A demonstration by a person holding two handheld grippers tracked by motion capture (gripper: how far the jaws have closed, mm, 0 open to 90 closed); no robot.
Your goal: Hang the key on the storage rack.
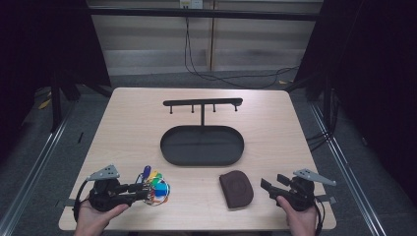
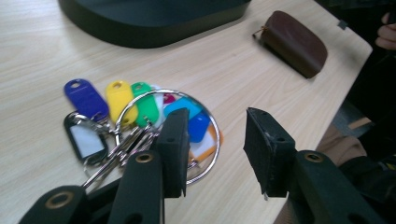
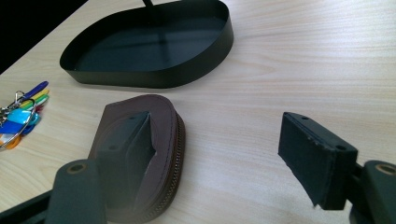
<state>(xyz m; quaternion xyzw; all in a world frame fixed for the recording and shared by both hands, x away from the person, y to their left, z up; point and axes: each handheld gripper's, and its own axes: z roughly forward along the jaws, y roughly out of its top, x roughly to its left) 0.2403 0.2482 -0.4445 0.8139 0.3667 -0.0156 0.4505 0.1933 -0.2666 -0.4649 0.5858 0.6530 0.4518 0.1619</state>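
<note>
Pale wood table (image 1: 128, 128) carries all items; nothing is placed yet. Black oval tray (image 1: 169, 152) with its hook rail (image 1: 202, 103) stands at centre, unoccupied, no item hung. Brown zip pouch (image 1: 236, 189) lies near my right gripper (image 1: 268, 185), jaws spread, untouched. Key ring with coloured tags (image 2: 140, 119) lies flat at front left; my left gripper (image 2: 215, 147) hovers over it, jaws spread. Judgement: grasp pending, transfer remains.

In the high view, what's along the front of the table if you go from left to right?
Left gripper → bunch of keys with coloured tags → brown zip pouch → right gripper.
</note>
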